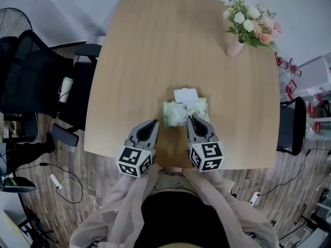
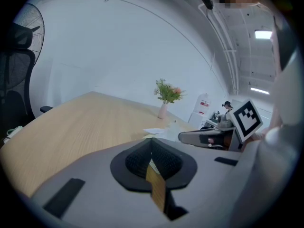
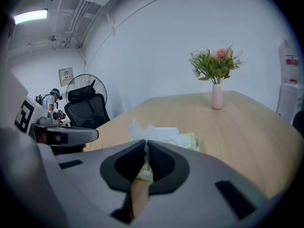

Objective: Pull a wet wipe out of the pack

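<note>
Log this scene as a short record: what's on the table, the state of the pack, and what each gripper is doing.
table: light wood table, vase of flowers at its far right corner
pack: wet wipe pack near the front edge, lid flipped open
wipe: wet wipe bunched up out of the opening
right gripper: shut on the wet wipe
left gripper: shut, empty, left of the pack

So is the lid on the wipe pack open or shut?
Open: the white lid is flipped back off the pack, wipe showing.

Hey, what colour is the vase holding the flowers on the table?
The vase is pale pink, clearest in the right gripper view.
</note>
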